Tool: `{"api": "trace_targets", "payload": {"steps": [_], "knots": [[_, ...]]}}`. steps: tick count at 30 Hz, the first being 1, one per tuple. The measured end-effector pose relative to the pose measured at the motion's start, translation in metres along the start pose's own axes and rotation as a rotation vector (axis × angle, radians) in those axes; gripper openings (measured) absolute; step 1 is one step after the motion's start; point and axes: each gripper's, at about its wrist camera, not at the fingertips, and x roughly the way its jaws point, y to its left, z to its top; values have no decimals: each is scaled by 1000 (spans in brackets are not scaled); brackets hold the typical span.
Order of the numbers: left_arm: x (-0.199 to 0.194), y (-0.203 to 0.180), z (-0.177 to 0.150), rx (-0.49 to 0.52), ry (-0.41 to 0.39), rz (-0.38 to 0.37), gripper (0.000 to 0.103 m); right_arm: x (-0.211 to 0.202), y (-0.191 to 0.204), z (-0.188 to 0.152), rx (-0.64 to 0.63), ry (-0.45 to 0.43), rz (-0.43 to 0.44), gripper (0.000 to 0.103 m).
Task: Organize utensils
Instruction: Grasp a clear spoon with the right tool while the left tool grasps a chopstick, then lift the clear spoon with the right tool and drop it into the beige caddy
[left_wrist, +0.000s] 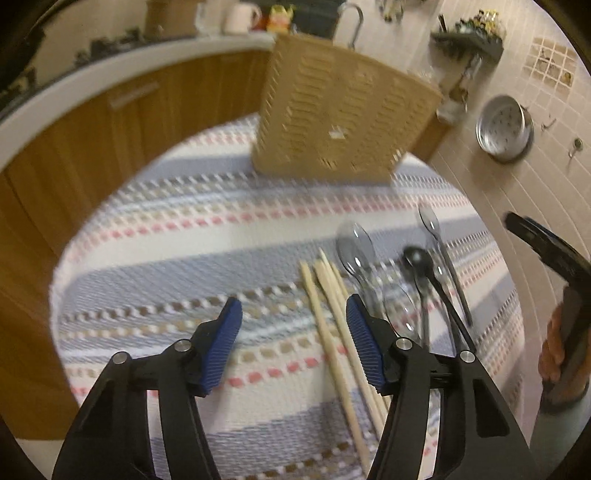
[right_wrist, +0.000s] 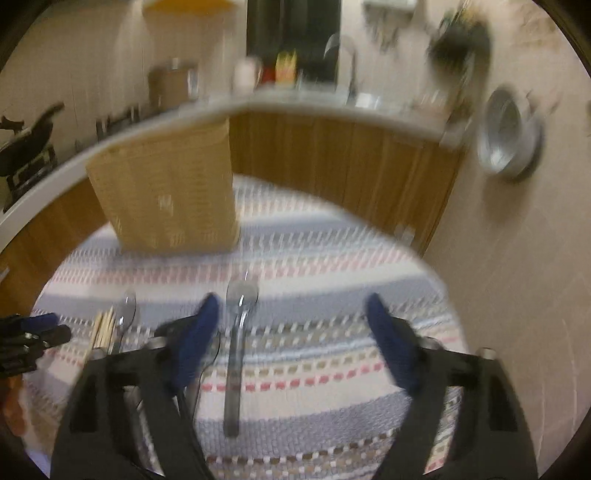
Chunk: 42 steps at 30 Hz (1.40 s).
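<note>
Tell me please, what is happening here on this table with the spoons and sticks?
A person holds a gripper in each hand above a striped cloth. Both the left gripper and the right gripper are open and hold nothing. Wooden chopsticks and several clear and black plastic spoons lie loose on the cloth. One clear spoon lies between the right gripper's fingers. The tan slotted utensil holder stands at the far side; whether anything is inside cannot be seen.

Warm dim indoor light — heavy motion blur, right view worst; fisheye edges bent, vignetted.
</note>
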Motion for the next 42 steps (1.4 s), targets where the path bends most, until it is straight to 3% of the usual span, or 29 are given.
{"api": "trace_targets", "payload": {"steps": [2,4,8,10,15,17,21,25,27,30,33,35,36,39,42], "knots": [[8,-6,-1,20,29,22,44,26,-3,8,12,149,81,49],[18,-14,-3,46,64,51,39,45,2,10,-6,241,138,45],[26,-22,-3,93,92,90,39,82,17,6,-18,374,174,33],[27,-25,-3,108,101,104,39,91,25,6,-20,404,173,33],[30,-30,0,148,119,133,38,109,44,5,-51,429,133,29],[32,-33,1,166,121,158,34,110,54,2,-95,412,86,26],[31,-34,-1,203,122,198,24,111,62,-3,-131,415,74,20],[30,-31,2,190,148,181,25,111,63,-5,-127,441,80,20],[33,-35,6,203,176,176,34,110,59,0,-153,456,65,20],[40,-46,10,241,211,211,35,112,62,4,-193,469,35,19],[42,-47,13,237,235,220,28,111,71,4,-227,468,28,13],[41,-48,13,252,244,223,18,110,75,5,-225,469,39,10],[41,-49,14,257,237,242,6,109,77,5,-228,465,38,10],[37,-41,16,197,217,188,3,105,78,4,-229,451,47,10],[22,-26,19,96,124,80,3,92,73,4,-210,410,79,10]]}}
